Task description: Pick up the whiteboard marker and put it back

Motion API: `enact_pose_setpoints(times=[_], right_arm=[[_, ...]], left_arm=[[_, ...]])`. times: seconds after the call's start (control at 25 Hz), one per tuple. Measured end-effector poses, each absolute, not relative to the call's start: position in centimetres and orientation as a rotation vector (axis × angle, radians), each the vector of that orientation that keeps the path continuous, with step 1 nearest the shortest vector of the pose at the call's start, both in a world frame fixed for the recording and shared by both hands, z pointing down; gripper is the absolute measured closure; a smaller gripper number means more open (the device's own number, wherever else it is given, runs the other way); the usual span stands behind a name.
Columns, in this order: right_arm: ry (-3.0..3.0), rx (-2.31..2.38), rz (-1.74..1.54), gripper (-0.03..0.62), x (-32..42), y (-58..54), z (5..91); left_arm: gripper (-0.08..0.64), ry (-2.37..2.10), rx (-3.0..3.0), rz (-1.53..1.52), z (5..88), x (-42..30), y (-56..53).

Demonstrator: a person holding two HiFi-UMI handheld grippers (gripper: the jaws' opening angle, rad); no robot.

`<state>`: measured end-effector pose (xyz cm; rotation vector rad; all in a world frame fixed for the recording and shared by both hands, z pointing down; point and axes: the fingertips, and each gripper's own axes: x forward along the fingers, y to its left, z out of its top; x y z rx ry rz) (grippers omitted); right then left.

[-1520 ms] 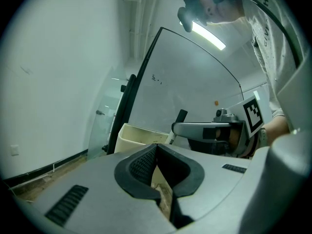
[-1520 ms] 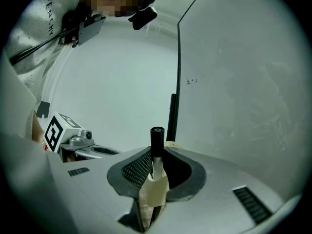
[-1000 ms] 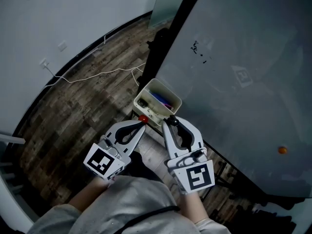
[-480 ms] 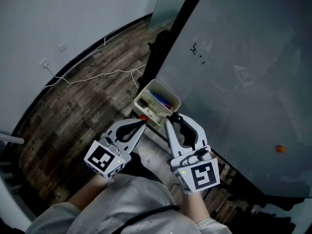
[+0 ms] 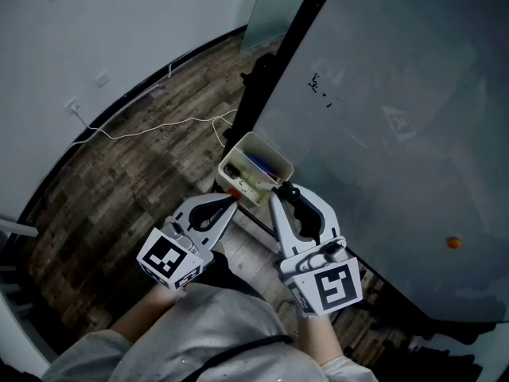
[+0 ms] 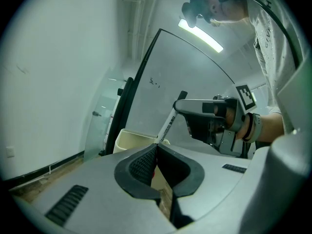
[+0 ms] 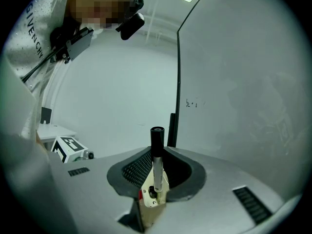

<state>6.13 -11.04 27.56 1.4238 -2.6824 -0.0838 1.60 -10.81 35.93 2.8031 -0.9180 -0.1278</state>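
- The right gripper has its jaws squeezed narrow on the whiteboard marker. They pinch the white body just under the black cap.
- The left gripper has its jaws pressed together at the tips. I see nothing between them.
- The marker looks light, hard and stiff. Its body is smooth and round, so it could slip or roll. I think a firm pinch across the body is the best hold. It does not look easy to break.
- The marker stands steeply, a little tilted. Its long way runs up and down. The cap end pokes up past the jaw tips, and the other end points down at the cream bin.
- The marker is in the air, just above the near corner of the bin. No bench is in sight.
- The bin sits by the bottom corner of the whiteboard. Other pens lie inside it.
- A small red bit shows by the left gripper's tips, at the bin's near edge. I cannot tell what it is.
- To put the marker back, I guess the lower end goes into the bin first, and then the jaws let go.
- Far below are the wooden floor and a white cable.
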Motion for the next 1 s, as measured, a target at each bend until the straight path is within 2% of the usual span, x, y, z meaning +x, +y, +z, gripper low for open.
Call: enact_pose_setpoints(times=[1.0], right_arm=[[-2.710,1.436,-0.110,0.515,5.5,-10.5,25.1]], left_arm=[[0.545,-0.896,2.819,-0.140,35.7,1.6,-10.4]])
